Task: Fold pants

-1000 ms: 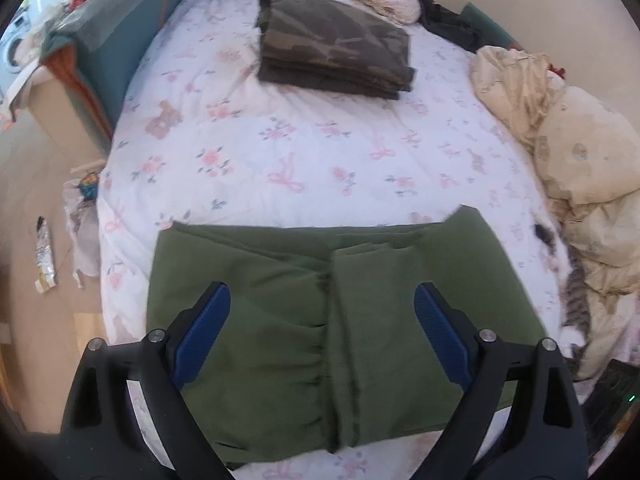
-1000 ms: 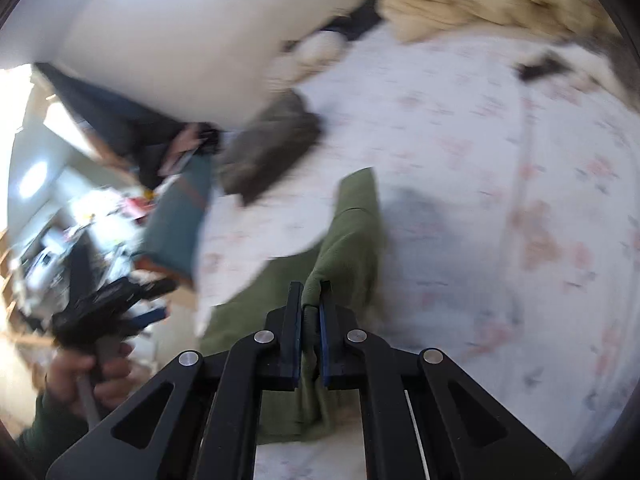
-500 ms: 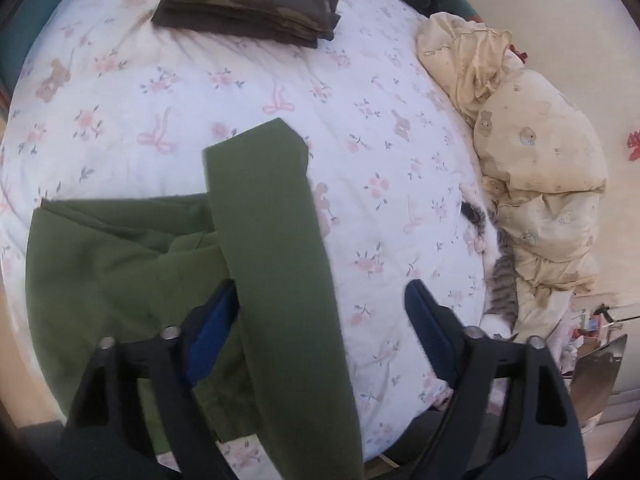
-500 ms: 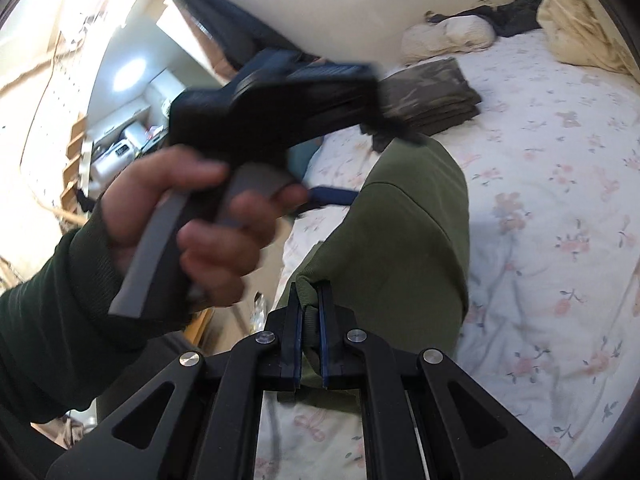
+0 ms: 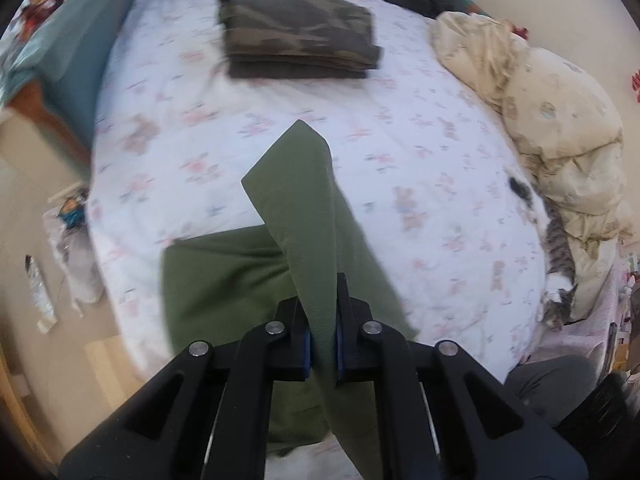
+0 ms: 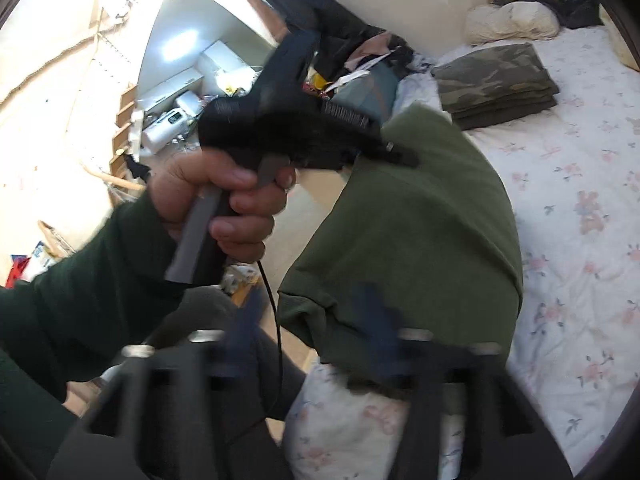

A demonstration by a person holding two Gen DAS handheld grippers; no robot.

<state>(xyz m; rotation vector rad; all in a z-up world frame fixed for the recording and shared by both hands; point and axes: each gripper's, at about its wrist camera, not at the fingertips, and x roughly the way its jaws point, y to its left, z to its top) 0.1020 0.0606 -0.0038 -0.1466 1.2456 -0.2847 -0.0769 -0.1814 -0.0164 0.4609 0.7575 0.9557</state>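
Note:
The green pants point(image 5: 304, 216) lie at the near edge of the floral bed point(image 5: 400, 152), with one folded strip lifted. My left gripper point(image 5: 322, 340) is shut on that strip and holds it up over the rest of the pants. In the right wrist view the pants point(image 6: 420, 216) drape in a raised hump, and the left gripper's black body point(image 6: 288, 120) sits at its top in a hand. My right gripper point(image 6: 312, 332) is blurred, its blue pads spread apart, and it is open just short of the pants' lower edge.
A folded camouflage garment point(image 5: 296, 32) lies at the far side of the bed. A cream duvet point(image 5: 560, 128) is heaped on the right, with a tabby cat point(image 5: 558, 264) beside it. A teal cushion point(image 5: 76, 68) stands left; litter lies on the floor point(image 5: 40, 288).
My left gripper was open and has shut on the raised strip of pants. My right gripper was shut on the pants and has let go and opened.

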